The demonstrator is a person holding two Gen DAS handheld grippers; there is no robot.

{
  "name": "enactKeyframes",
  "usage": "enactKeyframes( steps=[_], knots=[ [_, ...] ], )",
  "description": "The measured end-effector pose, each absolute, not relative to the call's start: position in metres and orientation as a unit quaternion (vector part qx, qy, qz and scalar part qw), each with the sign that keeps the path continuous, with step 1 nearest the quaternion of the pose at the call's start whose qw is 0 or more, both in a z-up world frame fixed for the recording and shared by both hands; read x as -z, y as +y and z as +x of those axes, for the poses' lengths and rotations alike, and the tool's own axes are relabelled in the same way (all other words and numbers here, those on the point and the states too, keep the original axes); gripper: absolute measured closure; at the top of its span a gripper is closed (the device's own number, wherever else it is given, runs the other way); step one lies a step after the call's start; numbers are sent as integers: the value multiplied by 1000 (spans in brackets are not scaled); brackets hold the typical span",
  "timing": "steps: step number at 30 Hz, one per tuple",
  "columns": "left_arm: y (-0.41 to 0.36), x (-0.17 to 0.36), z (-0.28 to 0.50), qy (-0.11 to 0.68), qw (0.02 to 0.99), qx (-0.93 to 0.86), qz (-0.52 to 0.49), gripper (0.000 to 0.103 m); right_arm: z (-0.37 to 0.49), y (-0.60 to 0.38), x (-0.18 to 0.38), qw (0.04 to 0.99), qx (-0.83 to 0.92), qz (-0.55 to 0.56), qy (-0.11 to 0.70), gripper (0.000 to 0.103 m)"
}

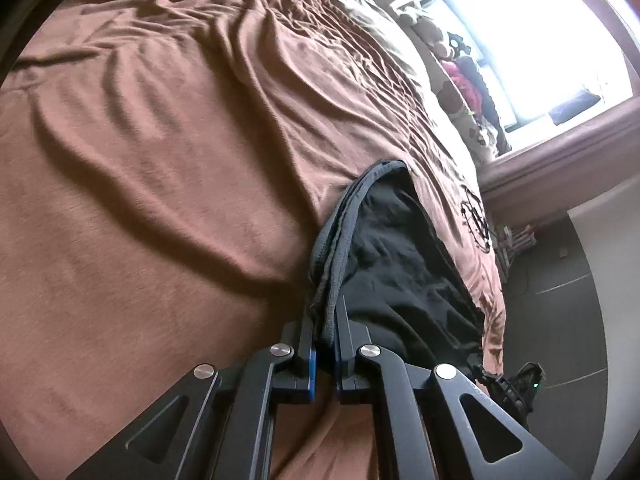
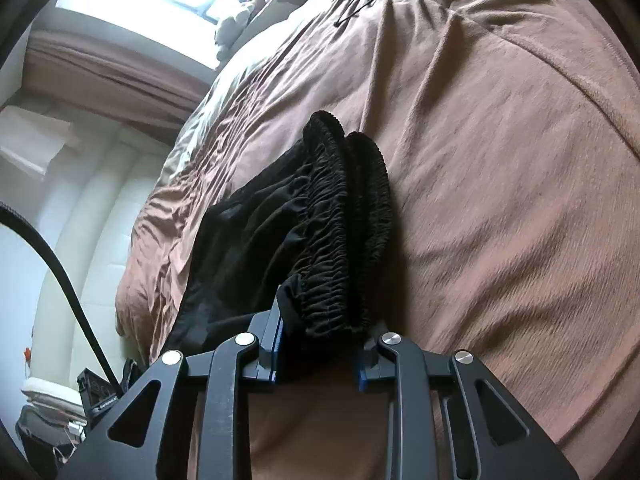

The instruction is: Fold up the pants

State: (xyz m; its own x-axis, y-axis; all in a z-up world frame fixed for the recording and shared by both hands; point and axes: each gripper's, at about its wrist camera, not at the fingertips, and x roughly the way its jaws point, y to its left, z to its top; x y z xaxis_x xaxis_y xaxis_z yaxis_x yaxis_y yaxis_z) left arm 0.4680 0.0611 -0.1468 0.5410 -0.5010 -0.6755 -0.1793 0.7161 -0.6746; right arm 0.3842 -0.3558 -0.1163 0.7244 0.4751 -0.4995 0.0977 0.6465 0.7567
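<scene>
A wide bed fills the room, covered by a rumpled brown blanket (image 1: 160,168). Beyond it a bright window (image 1: 536,44) pours in washed-out daylight, with a brown curtain or pelmet (image 1: 568,152) along its frame. What seem to be soft toys (image 1: 452,68) crowd the sill. The floor (image 1: 560,280) is dark tile, and a pale padded wall (image 2: 92,216) stands beside the bed.

Blown-out window (image 1: 540,40) glare; soft shadows on bedspread (image 1: 160,160); fisheye-warped, dark corners.

Black thin-fabric pants (image 1: 400,264) with ruched elastic waistband (image 2: 344,216), bunched, lifted at hem and waistband above rumpled brown bedspread (image 1: 160,200).
</scene>
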Motion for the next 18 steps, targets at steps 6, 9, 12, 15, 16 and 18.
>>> enactKeyframes(
  steps=[6, 9, 12, 15, 16, 18],
  knots=[
    [76, 136, 443, 460, 802, 95, -369, 97, 384, -343, 112, 832, -130, 384, 380, 80],
    [84, 133, 426, 454, 806, 86, -370, 97, 383, -337, 109, 830, -142, 374, 387, 80],
    [96, 132, 407, 447, 807, 80, -377, 97, 379, -329, 107, 833, -154, 358, 393, 80],
    [106, 133, 388, 441, 807, 73, -386, 97, 377, -322, 107, 831, -165, 345, 403, 80],
    [108, 133, 382, 440, 806, 70, -389, 97, 376, -319, 105, 833, -170, 337, 404, 80],
    [114, 134, 370, 438, 806, 66, -393, 97, 375, -315, 105, 833, -176, 330, 408, 80]
  ],
)
